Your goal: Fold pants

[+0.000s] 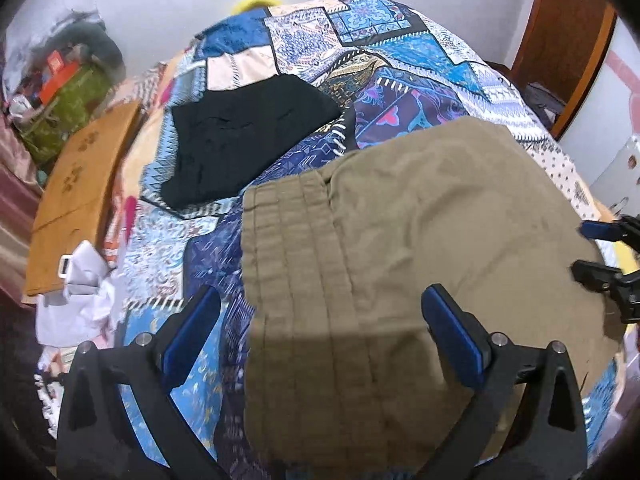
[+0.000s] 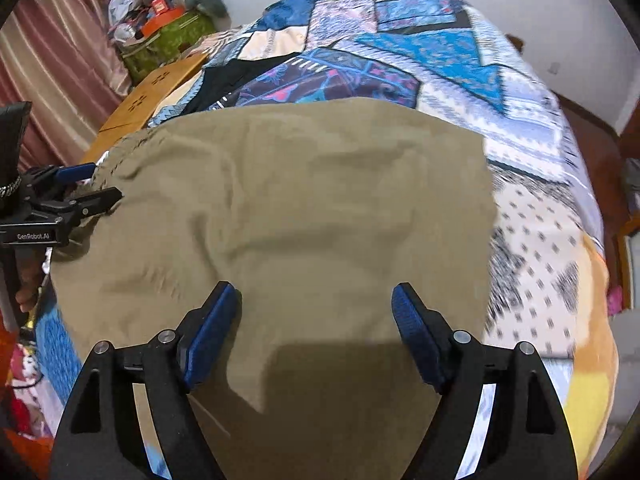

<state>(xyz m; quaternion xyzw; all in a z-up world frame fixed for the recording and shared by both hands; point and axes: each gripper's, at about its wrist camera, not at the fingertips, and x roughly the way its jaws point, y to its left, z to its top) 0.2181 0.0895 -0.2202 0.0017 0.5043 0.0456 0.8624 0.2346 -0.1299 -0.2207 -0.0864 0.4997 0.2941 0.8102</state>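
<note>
Khaki pants lie folded and flat on the patchwork bedspread, with the ribbed elastic waistband along their left edge. My left gripper hovers open over the waistband end; one finger is past the edge and one is above the cloth. In the right wrist view the pants fill the middle, and my right gripper stands open above their near part with nothing pinched. The left gripper shows at the pants' left edge, and the right gripper shows at the far right of the left wrist view.
A folded black garment lies further up the bed. A brown cardboard sheet and crumpled white cloth sit at the bed's left side. Behind them stands a green bag piled with clutter. A wooden door frame is at the right.
</note>
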